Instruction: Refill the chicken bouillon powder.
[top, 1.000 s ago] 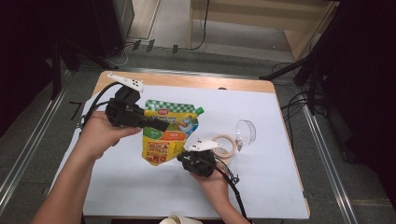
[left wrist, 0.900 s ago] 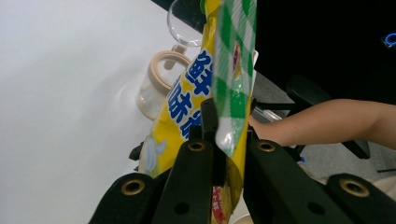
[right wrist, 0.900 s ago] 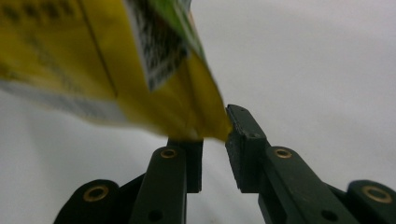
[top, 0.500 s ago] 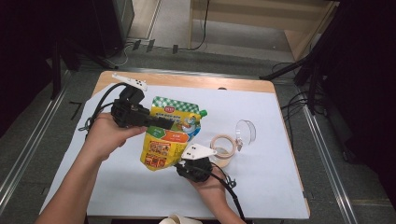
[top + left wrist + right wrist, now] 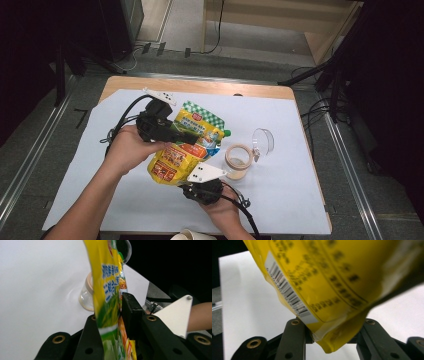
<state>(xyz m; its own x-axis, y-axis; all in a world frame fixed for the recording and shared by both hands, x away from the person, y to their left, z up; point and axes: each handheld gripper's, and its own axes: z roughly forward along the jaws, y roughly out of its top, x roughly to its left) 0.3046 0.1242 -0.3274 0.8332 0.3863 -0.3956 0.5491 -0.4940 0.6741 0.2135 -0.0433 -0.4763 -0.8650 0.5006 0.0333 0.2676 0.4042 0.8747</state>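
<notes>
L gripper point(image 5: 187, 134) jaws just been opening, pouch point(image 5: 192, 142) between; R gripper point(image 5: 192, 176) clamps pouch's bottom corner.

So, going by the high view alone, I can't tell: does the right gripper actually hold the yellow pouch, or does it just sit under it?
Observer: It holds it. The pouch's bottom corner sits between the right gripper's jaws. They have just been opening slightly, but both pads are against it.
Operator: And the left gripper?
Observer: The left gripper has the pouch edge-on between its jaws. They have just been opening, but both pads look in contact.
Operator: Anything on the pouch's underside?
Observer: A barcode and dark print, facing the white table cover.
</notes>
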